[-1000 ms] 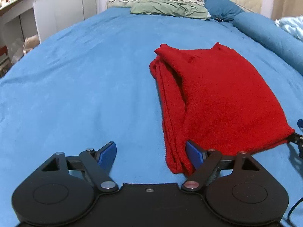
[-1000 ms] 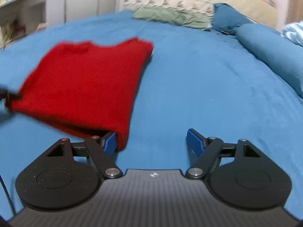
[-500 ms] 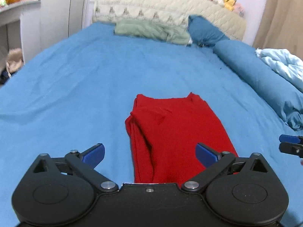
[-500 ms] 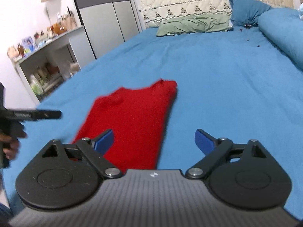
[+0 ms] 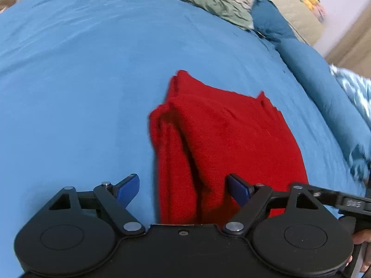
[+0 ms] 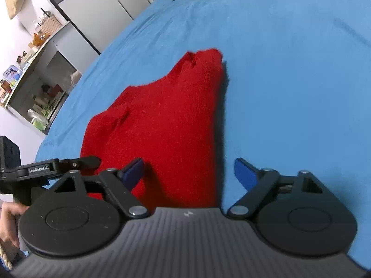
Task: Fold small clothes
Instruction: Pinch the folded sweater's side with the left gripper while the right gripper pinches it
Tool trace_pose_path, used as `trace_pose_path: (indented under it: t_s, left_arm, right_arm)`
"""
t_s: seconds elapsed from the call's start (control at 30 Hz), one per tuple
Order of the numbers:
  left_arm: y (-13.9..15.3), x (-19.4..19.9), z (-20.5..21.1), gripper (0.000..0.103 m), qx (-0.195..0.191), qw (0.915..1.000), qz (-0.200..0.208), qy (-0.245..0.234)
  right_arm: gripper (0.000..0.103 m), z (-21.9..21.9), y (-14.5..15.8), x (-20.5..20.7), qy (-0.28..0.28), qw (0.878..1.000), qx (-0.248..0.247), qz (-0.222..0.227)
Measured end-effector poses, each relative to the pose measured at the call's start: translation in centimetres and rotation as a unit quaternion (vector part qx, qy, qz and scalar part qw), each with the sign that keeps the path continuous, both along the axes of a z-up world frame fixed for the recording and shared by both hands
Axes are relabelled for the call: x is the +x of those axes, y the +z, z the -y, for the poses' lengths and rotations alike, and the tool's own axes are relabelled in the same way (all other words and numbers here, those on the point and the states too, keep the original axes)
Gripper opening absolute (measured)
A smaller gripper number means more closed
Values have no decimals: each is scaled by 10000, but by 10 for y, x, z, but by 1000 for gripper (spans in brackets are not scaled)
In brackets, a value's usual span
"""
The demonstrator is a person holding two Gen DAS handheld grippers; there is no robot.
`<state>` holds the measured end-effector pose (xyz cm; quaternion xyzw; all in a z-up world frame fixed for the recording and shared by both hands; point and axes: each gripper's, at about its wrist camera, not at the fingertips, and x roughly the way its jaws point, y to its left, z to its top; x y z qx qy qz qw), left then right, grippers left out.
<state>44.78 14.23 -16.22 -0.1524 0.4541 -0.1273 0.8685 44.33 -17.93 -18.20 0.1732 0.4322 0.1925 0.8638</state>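
Note:
A red knitted garment (image 5: 227, 143) lies folded lengthwise on the blue bedsheet (image 5: 81, 81). My left gripper (image 5: 183, 188) is open and empty, hovering over the garment's near left edge. In the right wrist view the same garment (image 6: 167, 125) lies ahead. My right gripper (image 6: 189, 170) is open and empty over the garment's near right edge. The left gripper's body (image 6: 46, 168) shows at the left of the right wrist view. The right gripper's body (image 5: 343, 200) shows at the right of the left wrist view.
A green pillow (image 5: 204, 0), a dark blue pillow (image 5: 269, 23) and a blue bolster (image 5: 324, 88) lie at the bed's far end and right side. A light blue blanket (image 5: 357, 92) lies far right. Shelves (image 6: 39, 92) and a wardrobe (image 6: 97, 14) stand left of the bed.
Both grippers lifted away from the garment, then tilted down and came close together above its near end. Both stayed open and empty. The garment lies still.

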Motion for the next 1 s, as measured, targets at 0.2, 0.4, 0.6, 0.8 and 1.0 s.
trace_pose_path:
  t_s: [0.2,0.4,0.6,0.8,1.0]
  left_arm:
    - [13,4,17,29,56,9999,50,-145]
    - [55,-23,28,24,-50,9985,326,-441]
    - [106,-107,59,24,-45,9941,724,-811]
    - [92,-202,99,24,-216,9920,719,-1012]
    - [35,-241,133,24,-4,9938,412,-1037]
  right_arm:
    - [42,-15,5,-5,59,9995,-137,265]
    - [38,-19,48,-24,142,9981,-141,589]
    - [38,22,97,-96,306,9958,172,842]
    - [38,81,104,-197,148,9964,317,770]
    - [38,105,50,-257,-89,9989,-113,438]
